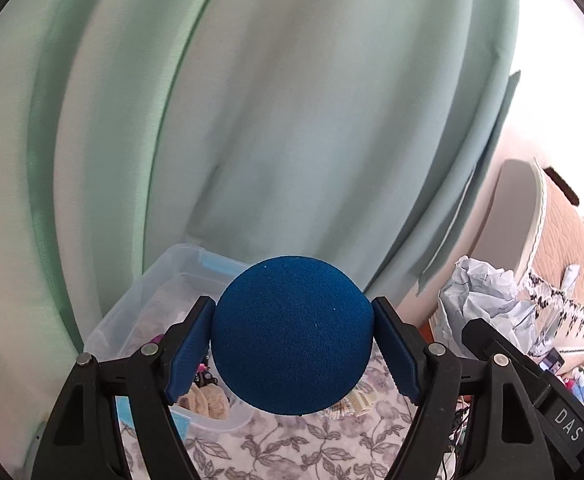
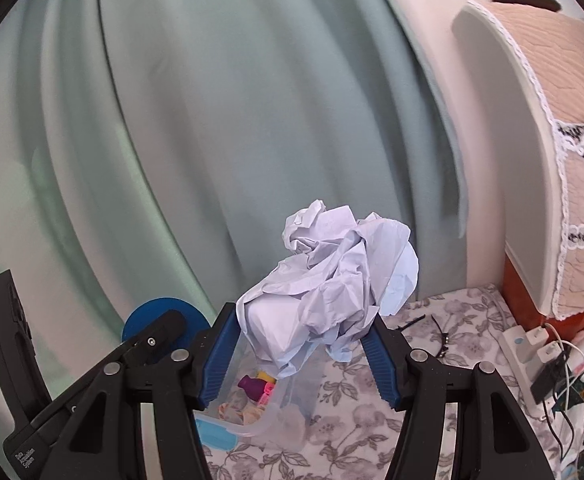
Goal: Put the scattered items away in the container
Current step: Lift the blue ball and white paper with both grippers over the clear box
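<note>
My left gripper (image 1: 293, 342) is shut on a blue foam ball (image 1: 292, 336), held above the near right corner of a clear plastic container (image 1: 140, 300). The container holds shells and small coloured items. My right gripper (image 2: 297, 344) is shut on a crumpled ball of pale blue-white paper (image 2: 327, 280), held above the same container (image 2: 292, 408), where purple, yellow and pink items (image 2: 258, 386) show. The blue ball (image 2: 148, 316) and left gripper also show at the left of the right wrist view. The paper (image 1: 479, 300) shows at the right of the left wrist view.
The table has a grey floral cloth (image 2: 371, 420). A green curtain (image 1: 252, 120) hangs behind. A shell and a cream clip (image 1: 355, 404) lie on the cloth by the container. Black hair ties (image 2: 435, 332), a white power strip with chargers (image 2: 531, 348) and a quilt-covered appliance (image 2: 563, 160) are at the right.
</note>
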`<state>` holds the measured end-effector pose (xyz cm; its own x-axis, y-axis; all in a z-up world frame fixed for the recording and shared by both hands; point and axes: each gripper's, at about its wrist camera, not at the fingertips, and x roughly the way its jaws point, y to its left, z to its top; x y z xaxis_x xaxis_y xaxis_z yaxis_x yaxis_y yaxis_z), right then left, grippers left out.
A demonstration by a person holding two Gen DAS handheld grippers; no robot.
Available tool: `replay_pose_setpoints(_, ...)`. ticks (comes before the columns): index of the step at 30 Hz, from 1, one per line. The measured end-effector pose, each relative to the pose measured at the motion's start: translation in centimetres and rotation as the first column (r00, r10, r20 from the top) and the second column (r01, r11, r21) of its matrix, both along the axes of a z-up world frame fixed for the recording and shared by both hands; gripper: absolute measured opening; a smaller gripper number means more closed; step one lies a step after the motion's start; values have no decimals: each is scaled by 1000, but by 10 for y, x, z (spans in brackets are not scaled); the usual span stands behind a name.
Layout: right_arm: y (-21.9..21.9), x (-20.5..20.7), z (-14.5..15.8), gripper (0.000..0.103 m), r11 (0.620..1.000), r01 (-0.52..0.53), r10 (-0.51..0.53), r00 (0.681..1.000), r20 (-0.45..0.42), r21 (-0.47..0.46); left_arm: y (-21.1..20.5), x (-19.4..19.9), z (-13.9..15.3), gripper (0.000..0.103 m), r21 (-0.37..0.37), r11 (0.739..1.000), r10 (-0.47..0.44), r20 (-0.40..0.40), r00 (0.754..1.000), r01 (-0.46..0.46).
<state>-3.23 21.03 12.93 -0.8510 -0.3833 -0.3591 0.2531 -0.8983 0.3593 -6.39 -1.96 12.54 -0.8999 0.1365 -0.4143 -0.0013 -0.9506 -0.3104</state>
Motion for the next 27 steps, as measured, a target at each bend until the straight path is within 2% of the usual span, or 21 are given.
replay_pose_setpoints(10,-41,-24,-7,64,996,-62,61,998,15,62,-37,-6,-9,80,43,998,43,12,999,-44)
replay_pose_setpoints(14,-52,-22,-12,64,993,-85,83,996,22,87,-51,-10,-16,80,63,996,56,24,998,-58)
replay_pose_setpoints(27,-103,-47,-43,64,976,-162,149,984,94,147,-99,-32,-49,80,109,985,122,94,988,-132)
